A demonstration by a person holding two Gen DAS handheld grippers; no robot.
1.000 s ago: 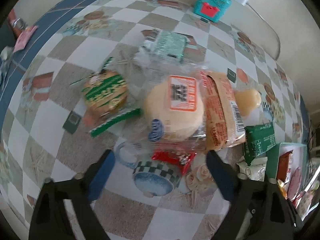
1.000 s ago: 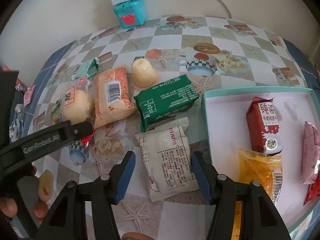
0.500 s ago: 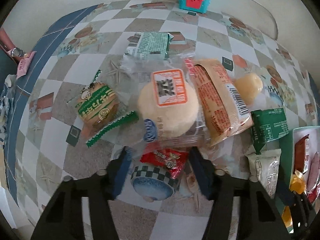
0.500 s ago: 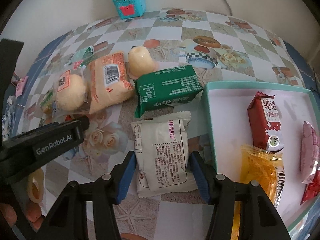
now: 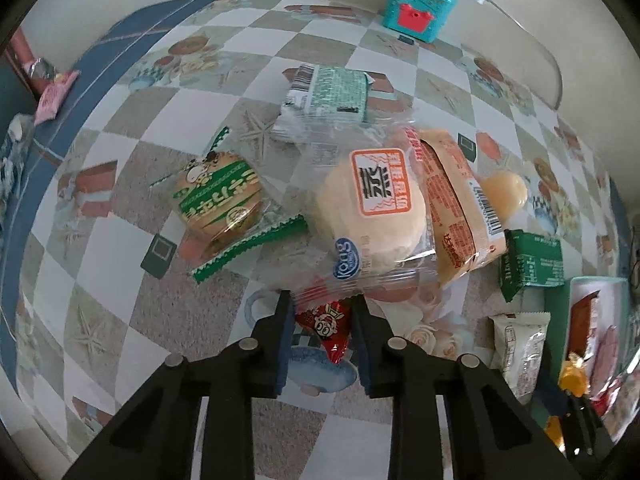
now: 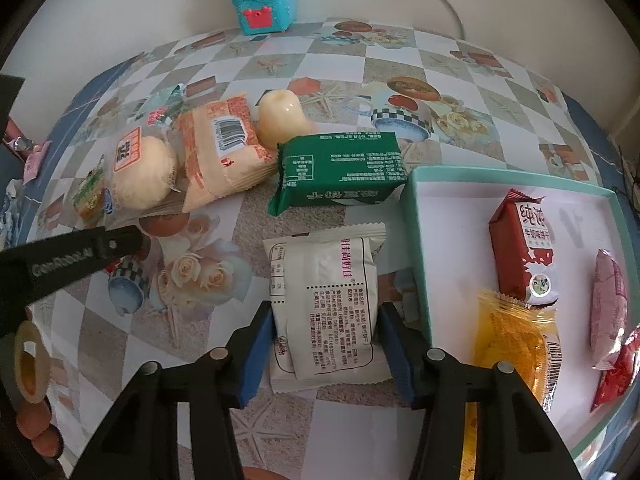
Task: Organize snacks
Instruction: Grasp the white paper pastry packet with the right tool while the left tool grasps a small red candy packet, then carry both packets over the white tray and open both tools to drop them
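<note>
Checkered table (image 6: 472, 92): left claw (image 5: 322, 312) pinches the crinkly red packet (image 5: 330, 326); right claw (image 6: 326, 320) closing around the soft white pouch (image 6: 324, 300), mid-body.

A table (image 6: 400, 60) under a checkered cloth printed with cups, roses and starfish carried everything. At its far edge stood a teal box (image 6: 264, 6). On the left lay a green-striped biscuit pack (image 5: 218, 196), a round bun in clear wrap (image 5: 372, 216), an orange packet (image 6: 224, 152) and a pale jelly cup (image 6: 280, 120), with a mint-green pack (image 5: 328, 94) farther back. A dark green packet (image 6: 340, 168) lay mid-table, a white packet (image 6: 324, 304) nearer. A small red sachet (image 5: 328, 328) lay near the bun. A teal-rimmed tray (image 6: 416, 248) sat right.
</note>
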